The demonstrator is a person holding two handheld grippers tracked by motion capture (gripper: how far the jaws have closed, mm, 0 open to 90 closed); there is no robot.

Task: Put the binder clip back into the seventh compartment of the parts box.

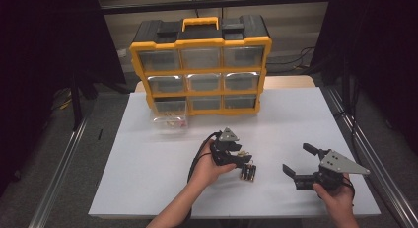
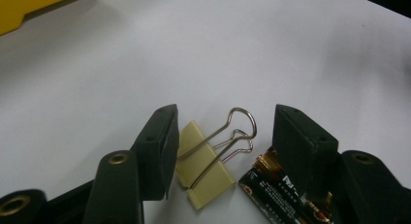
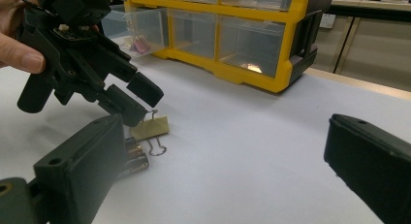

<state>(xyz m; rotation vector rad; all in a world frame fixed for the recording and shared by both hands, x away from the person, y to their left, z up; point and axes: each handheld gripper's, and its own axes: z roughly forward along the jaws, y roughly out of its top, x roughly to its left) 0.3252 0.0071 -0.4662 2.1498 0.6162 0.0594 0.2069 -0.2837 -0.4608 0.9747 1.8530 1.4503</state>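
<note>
Left gripper [image 2: 220,136] half-open, straddling the yellow binder clip [image 2: 203,170] at lower centre, not gripping. Risk: right jaw snags the batteries [image 2: 281,190] alongside, or the clip skids. Right gripper [image 3: 228,161] wide, empty.

Between the matt black plastic jaws of the left tool [image 2: 220,136] lies a binder clip [image 2: 203,173] with a dull, pale yellow painted body and thin, shiny wire handles of bright metal. Just beside that tool's right jaw, batteries [image 2: 281,195] wear glossy black and copper foil wrappers. Under the tool, the tabletop [image 2: 242,54] looks smooth, white and matt. Beyond it, the organiser [image 1: 199,65] has glossy yellow plastic framing and clear plastic drawers.
</note>
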